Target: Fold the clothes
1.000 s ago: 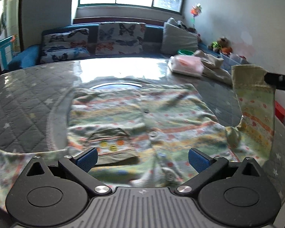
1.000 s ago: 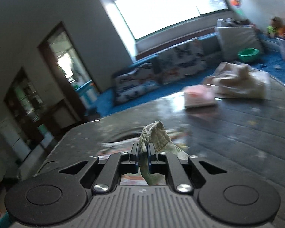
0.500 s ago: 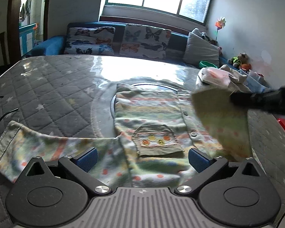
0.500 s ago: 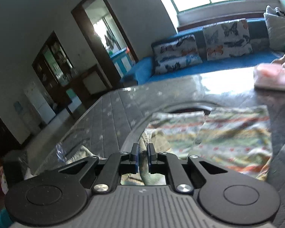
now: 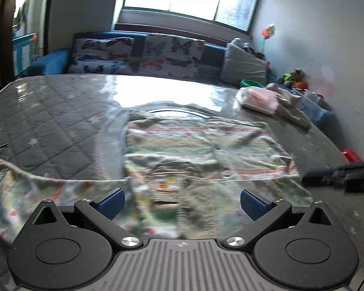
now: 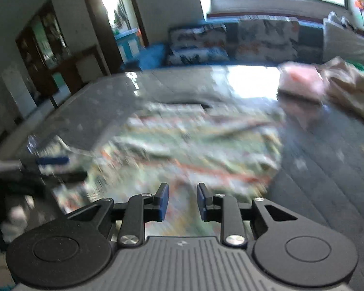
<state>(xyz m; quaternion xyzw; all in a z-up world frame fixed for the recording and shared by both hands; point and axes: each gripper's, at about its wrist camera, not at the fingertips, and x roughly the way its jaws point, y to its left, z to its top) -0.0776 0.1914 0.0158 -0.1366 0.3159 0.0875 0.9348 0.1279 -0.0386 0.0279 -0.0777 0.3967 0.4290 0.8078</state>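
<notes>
A green, striped and dotted child's shirt (image 5: pixel 196 150) lies flat on the grey quilted table (image 5: pixel 48 111), front up with a small pocket. Its right sleeve is folded in over the body; its left sleeve (image 5: pixel 24 189) stretches out to the left. My left gripper (image 5: pixel 182 200) is open and empty just above the shirt's near hem. My right gripper (image 6: pixel 180 200) is part open and empty above the shirt (image 6: pixel 182 145); it also shows as a dark blurred shape at the right of the left wrist view (image 5: pixel 339 174). Both views are motion blurred.
A folded pink garment (image 5: pixel 259 98) and a beige crumpled one (image 5: pixel 291 106) lie at the table's far right. A blue sofa with butterfly cushions (image 5: pixel 138 55) stands behind the table. A red object (image 5: pixel 350 155) sits past the right edge.
My right gripper carried the sleeve over the shirt, let it go and opened. The sleeve now lies folded on the body. My left gripper stayed open near the hem.
</notes>
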